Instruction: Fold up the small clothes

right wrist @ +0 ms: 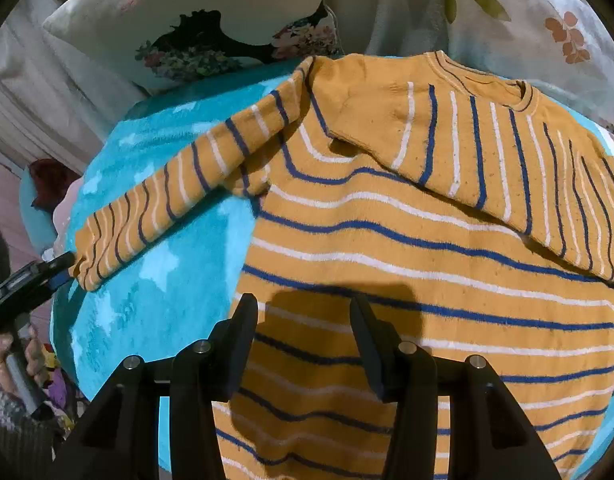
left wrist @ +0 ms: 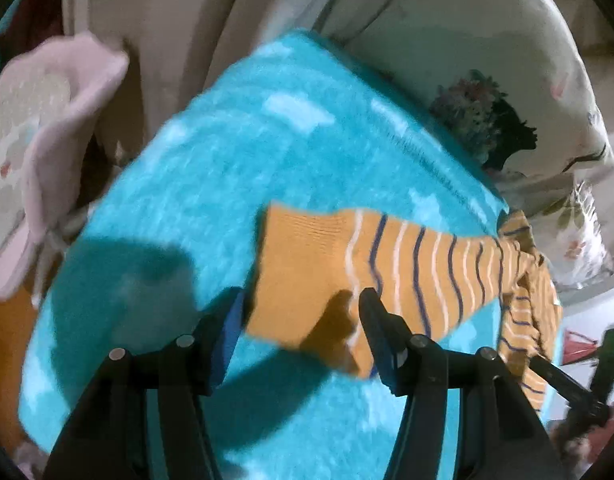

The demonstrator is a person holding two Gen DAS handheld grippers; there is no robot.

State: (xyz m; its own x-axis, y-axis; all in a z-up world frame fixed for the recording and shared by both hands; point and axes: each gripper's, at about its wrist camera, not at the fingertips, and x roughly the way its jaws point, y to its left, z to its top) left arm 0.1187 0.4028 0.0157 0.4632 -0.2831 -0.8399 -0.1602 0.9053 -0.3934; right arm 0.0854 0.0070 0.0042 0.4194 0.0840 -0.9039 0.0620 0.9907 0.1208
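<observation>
An orange sweater (right wrist: 387, 240) with blue and white stripes lies flat on a turquoise blanket (right wrist: 155, 280). One sleeve (right wrist: 487, 160) is folded across its chest. The other sleeve (left wrist: 387, 264) stretches out sideways over the blanket (left wrist: 227, 160). My left gripper (left wrist: 301, 312) hovers open over that sleeve's plain cuff, which lies loose beneath its spread fingers. In the right wrist view a hand (right wrist: 15, 356) holds this gripper, its fingertips (right wrist: 61, 266) at the cuff's end. My right gripper (right wrist: 303, 312) stands open just above the sweater's lower body, nothing between its fingers.
Floral pillows (right wrist: 211, 20) and pale bedding (left wrist: 487, 80) lie behind the blanket. A pink and white garment (left wrist: 55, 120) is heaped at the left beside the blanket's edge. Beige fabric (left wrist: 179, 32) hangs at the back.
</observation>
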